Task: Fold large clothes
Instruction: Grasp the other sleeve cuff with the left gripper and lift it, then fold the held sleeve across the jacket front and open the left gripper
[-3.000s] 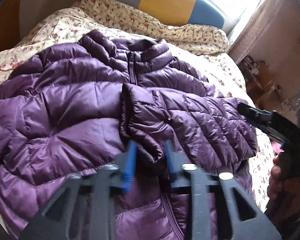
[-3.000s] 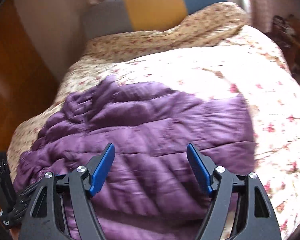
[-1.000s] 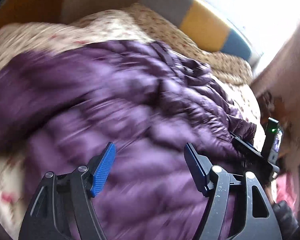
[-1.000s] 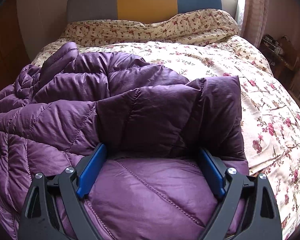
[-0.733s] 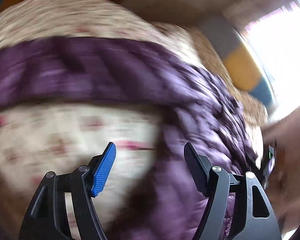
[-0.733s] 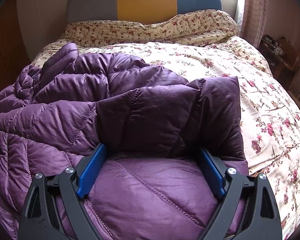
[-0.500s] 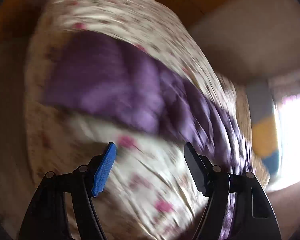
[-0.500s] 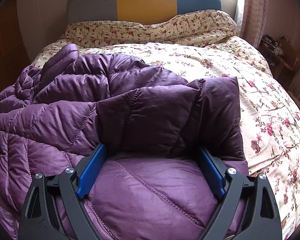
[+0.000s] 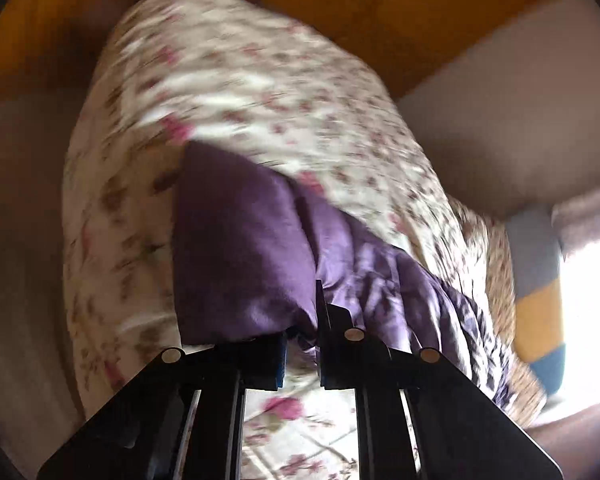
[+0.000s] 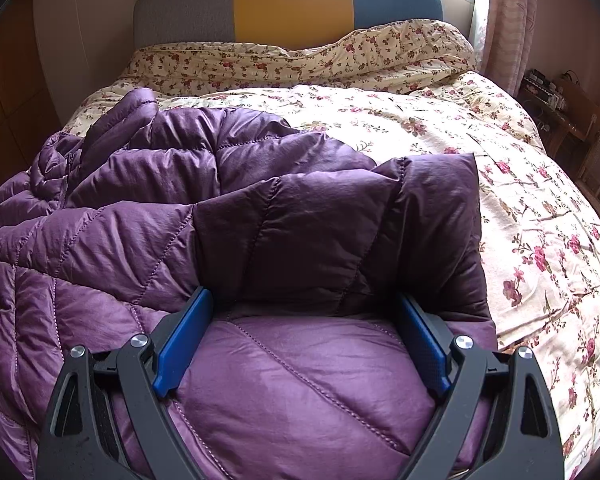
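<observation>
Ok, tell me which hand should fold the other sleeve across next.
Left. Its tongs are already shut on the sleeve end of the jacket. The right tongs stand open, resting on the folded side.

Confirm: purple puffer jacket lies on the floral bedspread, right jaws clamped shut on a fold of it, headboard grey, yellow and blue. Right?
One thing is off. In the right wrist view the right gripper has its jaws wide open, straddling the purple puffer jacket, not clamped shut. The floral bedspread and the grey, yellow and blue headboard are as you say.
</observation>
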A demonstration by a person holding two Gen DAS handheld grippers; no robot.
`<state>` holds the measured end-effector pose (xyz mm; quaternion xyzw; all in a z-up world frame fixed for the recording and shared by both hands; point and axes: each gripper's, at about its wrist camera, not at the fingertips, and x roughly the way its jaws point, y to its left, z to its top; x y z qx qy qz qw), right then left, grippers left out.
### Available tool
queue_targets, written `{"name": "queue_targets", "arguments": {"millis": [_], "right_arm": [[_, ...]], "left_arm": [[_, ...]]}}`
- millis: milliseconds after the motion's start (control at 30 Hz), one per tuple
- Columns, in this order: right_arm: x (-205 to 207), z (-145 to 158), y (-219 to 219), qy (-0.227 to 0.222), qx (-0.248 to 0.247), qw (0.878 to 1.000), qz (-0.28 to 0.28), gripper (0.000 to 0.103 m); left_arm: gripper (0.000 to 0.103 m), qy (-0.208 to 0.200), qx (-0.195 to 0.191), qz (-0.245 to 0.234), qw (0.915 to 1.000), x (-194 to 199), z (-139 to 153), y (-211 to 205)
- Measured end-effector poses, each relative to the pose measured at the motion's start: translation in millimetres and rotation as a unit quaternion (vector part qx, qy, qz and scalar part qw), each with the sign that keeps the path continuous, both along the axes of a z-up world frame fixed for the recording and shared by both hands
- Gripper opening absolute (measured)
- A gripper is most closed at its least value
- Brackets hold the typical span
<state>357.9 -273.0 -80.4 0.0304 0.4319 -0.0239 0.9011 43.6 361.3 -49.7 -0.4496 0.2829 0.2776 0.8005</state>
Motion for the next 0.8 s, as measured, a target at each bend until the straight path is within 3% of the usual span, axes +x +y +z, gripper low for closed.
{"name": "queue_targets", "arguments": {"millis": [200, 367, 533, 800], "right_arm": [[0.0, 0.0, -0.1, 0.000, 0.000, 1.000, 0.000, 0.090], [0.0, 0.1, -0.4, 0.000, 0.001, 1.000, 0.000, 0.090], [0.1, -0.2, -0.4, 0.000, 0.001, 1.000, 0.000, 0.090], [0.0, -0.4, -1.0, -0.001, 0.001, 1.000, 0.000, 0.090]], "left_arm": [[0.011, -0.001, 0.089, -0.099, 0.9911, 63.3, 35.6, -46.7], [0.007, -0.025, 0.106, -0.175, 0.9785, 119.7, 51.6, -89.8], [0.007, -0.046, 0.115, -0.257, 0.9586, 178.9, 61.8, -149.0], [0.007, -0.072, 0.091, -0.379, 0.9182, 249.2, 61.5, -249.2]]}}
